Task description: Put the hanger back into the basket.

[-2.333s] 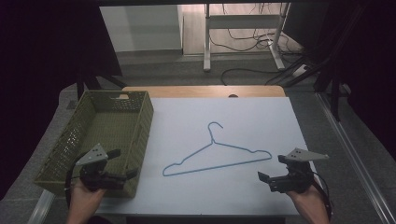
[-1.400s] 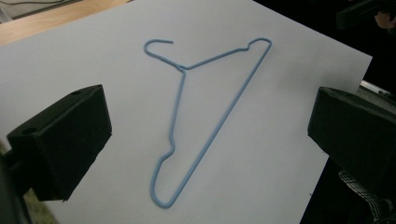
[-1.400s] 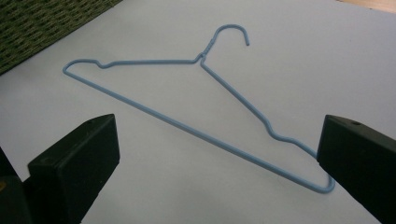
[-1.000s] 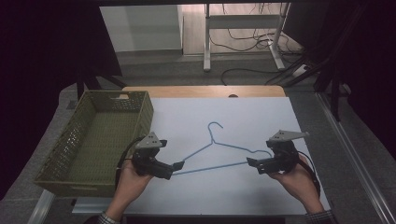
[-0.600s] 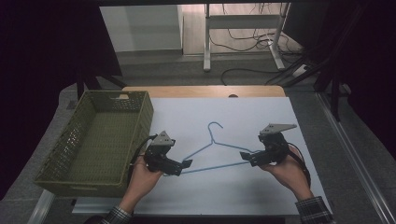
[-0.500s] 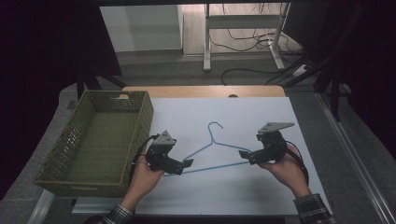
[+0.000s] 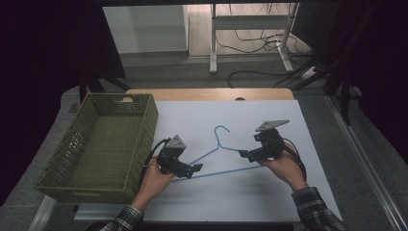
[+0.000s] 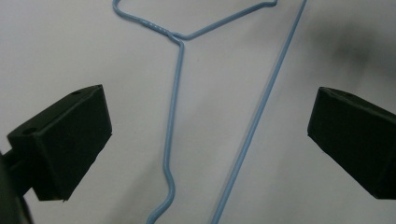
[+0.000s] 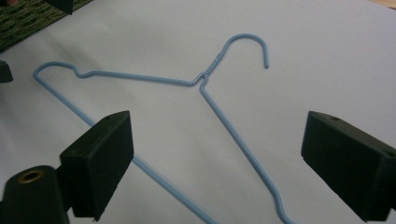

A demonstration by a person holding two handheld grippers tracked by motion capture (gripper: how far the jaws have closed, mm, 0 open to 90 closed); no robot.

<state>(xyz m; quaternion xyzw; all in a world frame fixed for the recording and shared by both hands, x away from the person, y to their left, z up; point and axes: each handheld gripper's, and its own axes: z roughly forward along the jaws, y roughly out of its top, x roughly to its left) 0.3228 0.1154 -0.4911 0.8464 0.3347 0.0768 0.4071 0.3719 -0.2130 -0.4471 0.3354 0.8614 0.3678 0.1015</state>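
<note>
A blue wire hanger (image 7: 226,172) lies flat on the white sheet (image 7: 288,202), hook pointing to the far side. My left gripper (image 7: 197,168) is at the hanger's left end, open, low over it. In the left gripper view the hanger (image 8: 175,107) runs between the wide-apart jaws of the left gripper (image 8: 210,140), untouched. My right gripper (image 7: 243,155) is at the hanger's right end. In the right gripper view the hanger (image 9: 140,78) passes between the jaws of the right gripper (image 9: 215,154). These have just been closing slightly, stand wide and press on nothing.
An olive-green woven basket (image 7: 146,130) with nothing inside stands on the left of the table, close to my left hand; its corner (image 9: 23,18) appears in the right gripper view. The table's wooden far edge (image 7: 211,94) borders the sheet. Cables lie on the floor beyond.
Both hands have come in from the table's sides toward the hanger and sunk. The grippers now straddle its two ends. The hanger has not moved.
</note>
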